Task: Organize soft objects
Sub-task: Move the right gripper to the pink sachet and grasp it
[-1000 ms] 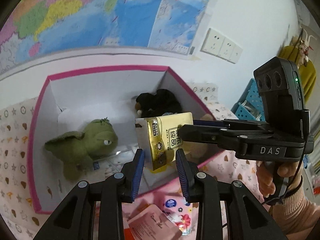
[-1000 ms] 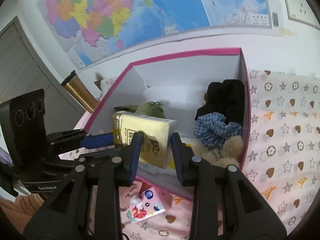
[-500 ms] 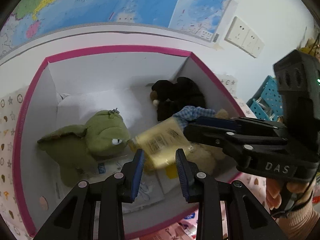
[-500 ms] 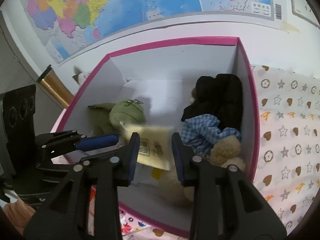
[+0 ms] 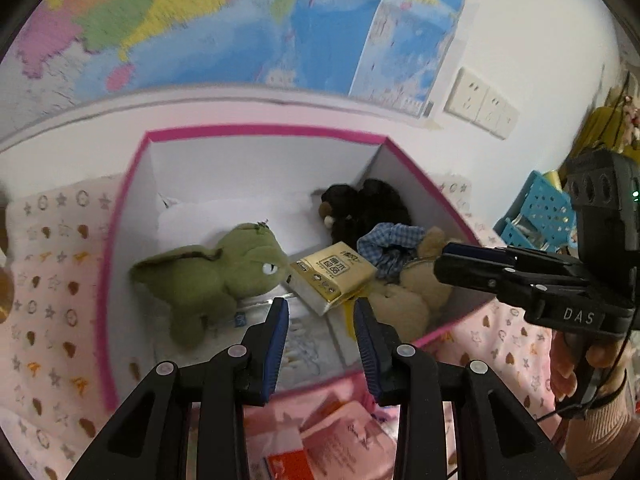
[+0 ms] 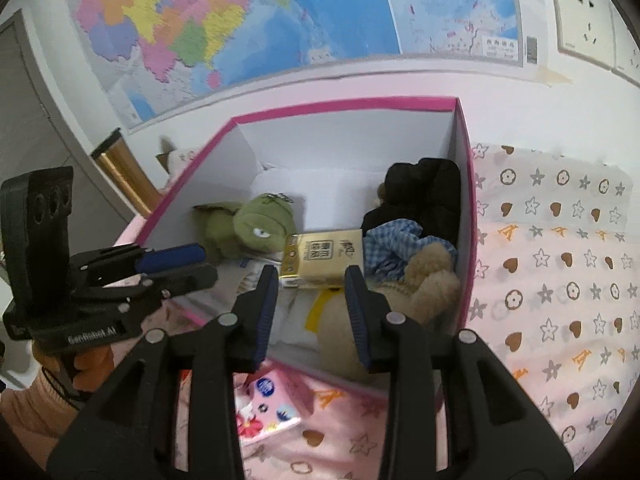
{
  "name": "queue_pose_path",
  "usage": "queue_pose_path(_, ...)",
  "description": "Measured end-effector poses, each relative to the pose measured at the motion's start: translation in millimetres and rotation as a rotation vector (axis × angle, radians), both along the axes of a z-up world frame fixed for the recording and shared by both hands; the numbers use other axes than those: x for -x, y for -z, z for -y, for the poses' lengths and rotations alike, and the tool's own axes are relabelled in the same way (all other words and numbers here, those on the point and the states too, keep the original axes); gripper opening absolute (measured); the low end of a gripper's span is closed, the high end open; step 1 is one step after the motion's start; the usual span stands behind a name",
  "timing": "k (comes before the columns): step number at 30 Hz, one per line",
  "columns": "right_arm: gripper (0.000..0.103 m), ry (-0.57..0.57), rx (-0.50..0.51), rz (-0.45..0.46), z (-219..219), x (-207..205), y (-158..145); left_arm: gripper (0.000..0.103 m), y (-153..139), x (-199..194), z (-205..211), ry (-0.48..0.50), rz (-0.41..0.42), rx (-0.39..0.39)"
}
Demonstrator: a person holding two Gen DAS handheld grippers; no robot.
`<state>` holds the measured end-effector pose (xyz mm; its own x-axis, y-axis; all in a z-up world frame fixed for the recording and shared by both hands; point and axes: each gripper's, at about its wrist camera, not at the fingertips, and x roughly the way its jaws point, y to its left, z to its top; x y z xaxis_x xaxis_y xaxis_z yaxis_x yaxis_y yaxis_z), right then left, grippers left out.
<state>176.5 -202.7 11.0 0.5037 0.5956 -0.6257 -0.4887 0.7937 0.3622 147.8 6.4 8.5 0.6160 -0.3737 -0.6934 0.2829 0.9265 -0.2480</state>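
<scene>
Left wrist view: left tongs [image 5: 322, 312] open, nothing between the blue pads. Pink-rimmed box [image 5: 256, 133] ahead at 12 o'clock. Inside, 1 gold tissue pack [image 5: 333, 276] lies tilted mid-box with Chinese print on top, not readable; green plush [image 5: 216, 276] touches it at 9 o'clock, checked cloth [image 5: 390, 246] and tan plush [image 5: 404, 300] at 3 o'clock, black plush [image 5: 368, 208] in the far right corner. Right tongs [image 5: 476, 266] reach in from 3 o'clock over the box's right wall; body reads "DAS"; gap not visible from this side. Only in this view: blue perforated baskets [image 5: 536, 216] at 3 o'clock, pink packets [image 5: 348, 440] below the box at 6 o'clock. 2 wall sockets [image 5: 482, 108] at 2 o'clock, map [image 5: 240, 20] above.

Right wrist view: right tongs [image 6: 308, 286] wide open, holding nothing; tissue pack [image 6: 324, 256] lies just past the tips, apart from both pads. Same 3 plush: green [image 6: 256, 232], black [image 6: 424, 196], tan [image 6: 432, 280]. Left tongs [image 6: 180, 264] at 9 o'clock, body reads "GenRobot.AI". Only here: flowered tissue packet [image 6: 266, 408] at 6 o'clock on the star-print sheet [image 6: 560, 264], gold tube [image 6: 124, 172] at 10 o'clock.
</scene>
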Motion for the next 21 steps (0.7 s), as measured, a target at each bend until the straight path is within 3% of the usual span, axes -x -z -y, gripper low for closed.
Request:
queue_pose_path(4,0.036,-0.046,-0.039,0.04,4,25,-11,0.043,-13,25,-12,-0.008,0.059,0.014)
queue_pose_path(8,0.037,-0.113,-0.08,0.054,5,53,-13,0.043,-16,51,-26,-0.029,0.089,0.024)
queue_pose_path(14,0.037,-0.177,-0.083,-0.036,-7,73,18,0.043,4,71,-36,-0.047,0.041,0.029)
queue_pose_path(21,0.037,-0.164,-0.027,-0.132,-28,69,62,0.043,39,94,-18,0.018,-0.043,0.025)
